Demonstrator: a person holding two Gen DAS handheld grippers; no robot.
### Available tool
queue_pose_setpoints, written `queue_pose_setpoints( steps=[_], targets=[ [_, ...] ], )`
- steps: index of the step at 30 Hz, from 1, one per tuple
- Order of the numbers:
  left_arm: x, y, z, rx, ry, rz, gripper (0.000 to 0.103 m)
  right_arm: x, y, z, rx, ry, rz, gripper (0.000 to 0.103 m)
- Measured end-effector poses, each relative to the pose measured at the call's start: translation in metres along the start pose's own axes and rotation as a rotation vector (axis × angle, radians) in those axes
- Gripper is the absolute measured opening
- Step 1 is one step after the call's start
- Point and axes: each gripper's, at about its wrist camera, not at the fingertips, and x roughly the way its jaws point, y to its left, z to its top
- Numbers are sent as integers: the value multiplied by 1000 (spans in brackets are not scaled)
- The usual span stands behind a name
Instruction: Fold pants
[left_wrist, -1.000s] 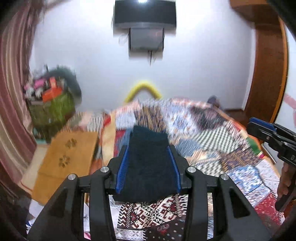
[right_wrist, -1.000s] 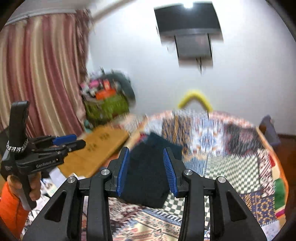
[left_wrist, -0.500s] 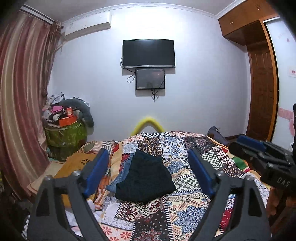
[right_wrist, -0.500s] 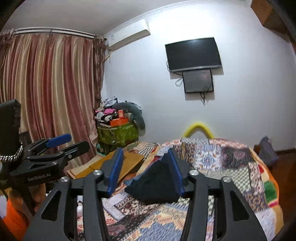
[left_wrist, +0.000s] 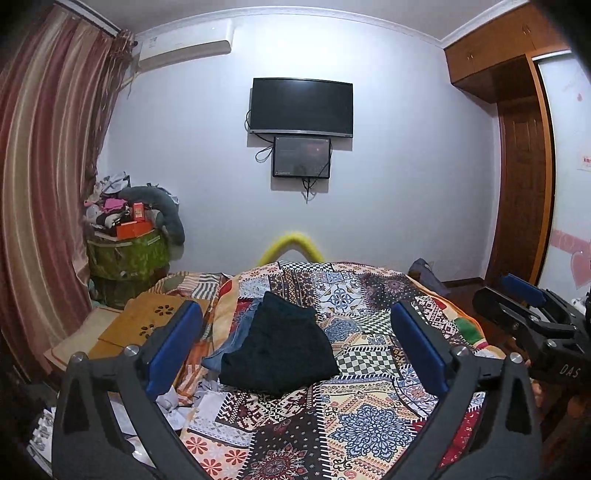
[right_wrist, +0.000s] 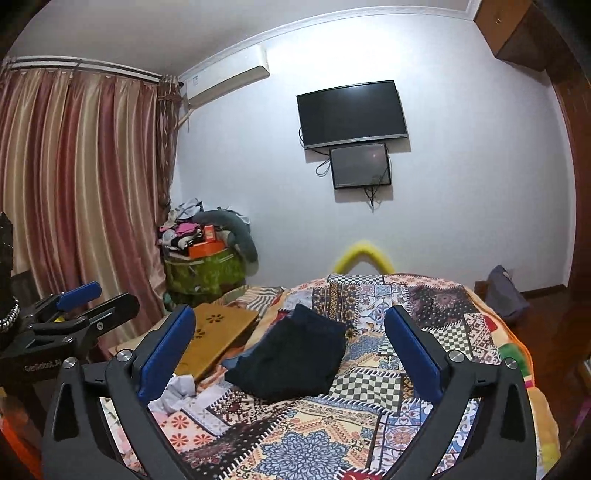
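Note:
A folded pair of dark pants (left_wrist: 277, 354) (right_wrist: 295, 358) lies on the patchwork quilt (left_wrist: 369, 406) (right_wrist: 332, 443) of the bed, partly on top of some blue denim (left_wrist: 225, 350). My left gripper (left_wrist: 295, 308) hovers short of the pants, its jaws opening wide with nothing between the blue pads. My right gripper (right_wrist: 289, 312) is likewise back from the pants, jaws opening, nothing between them. Each gripper shows at the edge of the other's view: the right gripper (left_wrist: 517, 306) and the left gripper (right_wrist: 85, 302).
A wooden lap table (left_wrist: 147, 325) (right_wrist: 218, 332) lies left of the bed, with crumpled papers (left_wrist: 173, 398) beside it. A green bin piled with clutter (left_wrist: 125, 254) stands by the curtain. Two screens (left_wrist: 301, 107) hang on the far wall; a wooden door (left_wrist: 524, 192) is at right.
Both grippers have pulled back from the folded pants and spread from narrow to wide open. The pants stay lying on the quilt.

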Motion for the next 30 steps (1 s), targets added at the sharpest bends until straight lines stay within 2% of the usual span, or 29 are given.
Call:
queue_pose_setpoints(
  steps=[30],
  targets=[
    [17, 2, -8, -13, 39, -7, 103, -4, -6, -4, 15, 31, -12, 102]
  ],
)
